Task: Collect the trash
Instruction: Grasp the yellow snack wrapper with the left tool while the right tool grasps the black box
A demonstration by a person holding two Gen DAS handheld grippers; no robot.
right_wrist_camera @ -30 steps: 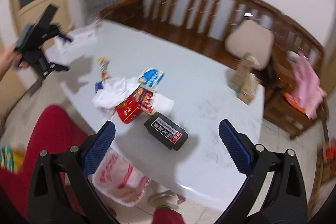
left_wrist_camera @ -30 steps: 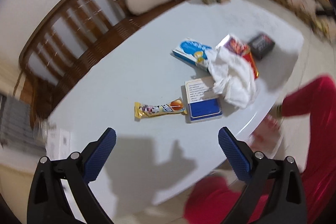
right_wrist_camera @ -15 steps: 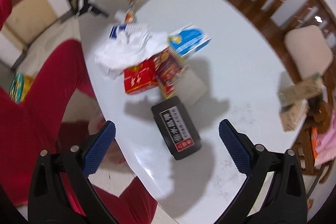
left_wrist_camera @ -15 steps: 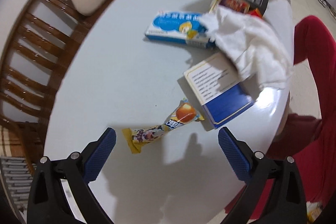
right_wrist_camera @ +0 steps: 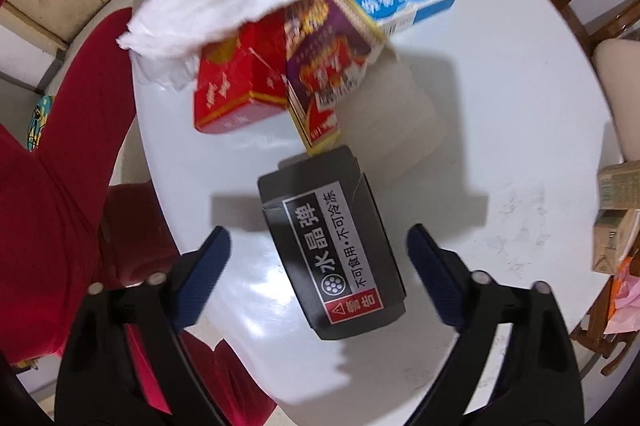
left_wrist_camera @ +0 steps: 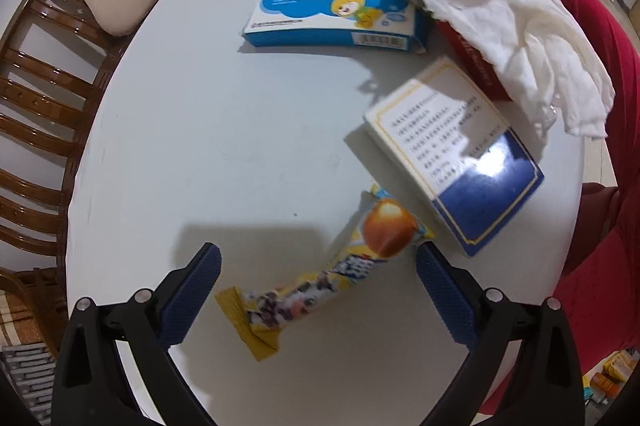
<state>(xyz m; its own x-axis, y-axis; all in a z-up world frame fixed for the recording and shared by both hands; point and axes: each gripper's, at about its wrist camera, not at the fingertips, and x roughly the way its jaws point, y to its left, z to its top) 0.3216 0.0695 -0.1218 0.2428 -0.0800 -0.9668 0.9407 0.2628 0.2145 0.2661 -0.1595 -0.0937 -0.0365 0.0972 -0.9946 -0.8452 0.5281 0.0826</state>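
Yellow wrapper [left_wrist_camera: 320, 286] between open left tongs [left_wrist_camera: 318, 266] | black box [right_wrist_camera: 332, 246] near table edge [right_wrist_camera: 160, 186], between open right tongs [right_wrist_camera: 318, 246]

the black box [right_wrist_camera: 334, 246] carries a white-on-black label reading 水晶弹 and 不可食用·不可冷冻, with a red panel reading 警告 beside a warning triangle. print on the blue and white box [left_wrist_camera: 334, 12], the blue-bordered box [left_wrist_camera: 452, 154] and the candy wrapper [left_wrist_camera: 320, 282] is too blurred to read.

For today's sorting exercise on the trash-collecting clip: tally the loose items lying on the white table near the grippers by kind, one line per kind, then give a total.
Cardboard boxes: 5 (light blue cartoon box, blue-and-white box, red box, purple box, black box)
Snack wrappers: 1 (yellow wrapper)
White tissues: 1 (crumpled tissue)
Total: 7
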